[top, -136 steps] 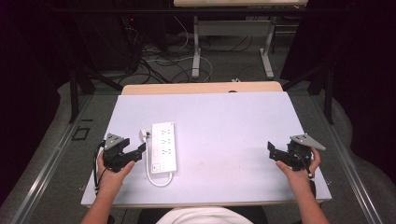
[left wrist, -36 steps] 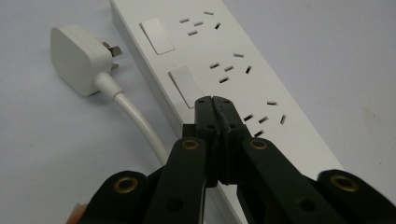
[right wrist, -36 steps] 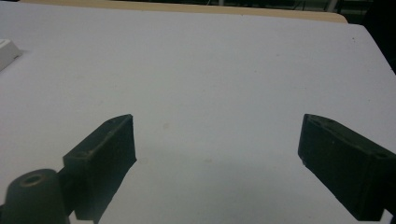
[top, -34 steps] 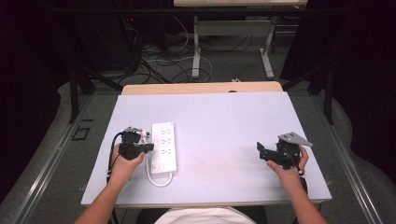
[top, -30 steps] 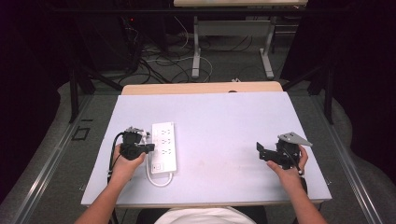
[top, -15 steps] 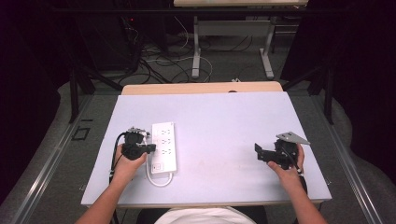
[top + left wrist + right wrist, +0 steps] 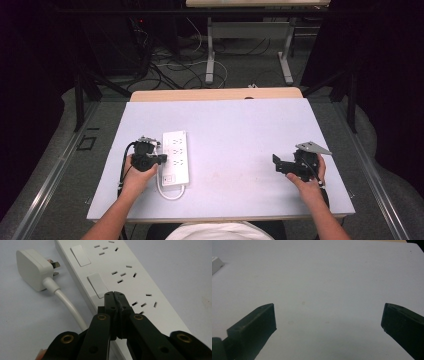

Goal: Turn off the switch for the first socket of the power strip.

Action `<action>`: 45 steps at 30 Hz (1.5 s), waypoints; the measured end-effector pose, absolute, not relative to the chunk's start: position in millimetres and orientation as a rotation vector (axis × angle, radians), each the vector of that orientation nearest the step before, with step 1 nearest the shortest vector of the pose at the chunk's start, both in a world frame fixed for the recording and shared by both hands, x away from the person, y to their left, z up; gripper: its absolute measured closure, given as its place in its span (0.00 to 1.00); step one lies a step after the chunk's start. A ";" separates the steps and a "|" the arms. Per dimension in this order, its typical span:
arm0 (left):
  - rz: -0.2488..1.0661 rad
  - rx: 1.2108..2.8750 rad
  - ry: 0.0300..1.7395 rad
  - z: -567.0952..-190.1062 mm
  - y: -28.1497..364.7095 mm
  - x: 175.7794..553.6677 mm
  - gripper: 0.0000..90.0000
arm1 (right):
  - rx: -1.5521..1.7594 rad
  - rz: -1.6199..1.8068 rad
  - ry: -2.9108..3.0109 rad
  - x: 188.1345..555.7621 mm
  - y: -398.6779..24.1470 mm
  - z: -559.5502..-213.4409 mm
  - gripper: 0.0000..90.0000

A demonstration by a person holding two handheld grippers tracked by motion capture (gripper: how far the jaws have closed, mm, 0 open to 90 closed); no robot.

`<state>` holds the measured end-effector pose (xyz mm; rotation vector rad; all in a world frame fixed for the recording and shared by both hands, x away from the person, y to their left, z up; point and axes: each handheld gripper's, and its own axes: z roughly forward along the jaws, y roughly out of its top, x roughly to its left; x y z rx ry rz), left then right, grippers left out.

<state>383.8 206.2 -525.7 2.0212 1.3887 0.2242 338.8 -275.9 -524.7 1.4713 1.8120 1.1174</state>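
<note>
Table (image 7: 250,130): pale lavender-grey top, w/ a light wood strip (image 7: 215,94) seen along its far edge. Faint smudges noted on the surface nr centre. Beyond the table, grey floor (image 7: 240,75); tangle of black and white cables (image 7: 175,65) lying on it, far left of centre. Second desk (image 7: 250,4) seen at top edge, on two grey metal legs w/ feet (image 7: 211,55) (image 7: 286,52) and a grey crossbar btwn them. Dark curtains hung at both sides and back. Small square floor plate (image 7: 86,143) noted left of the table, beside a metal rail.
</note>
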 end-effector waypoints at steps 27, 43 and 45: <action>0.250 2.038 1.390 -528.1 204.4 383.3 1.00 | 1.494 1.138 1.804 338.9 -278.5 -524.9 0.00; 0.223 2.011 1.409 -528.3 206.3 386.5 1.00 | 1.509 1.143 1.798 340.5 -281.8 -526.5 0.00; 0.228 2.015 1.409 -528.5 206.9 386.9 1.00 | 1.506 1.135 1.796 341.6 -283.8 -527.6 0.00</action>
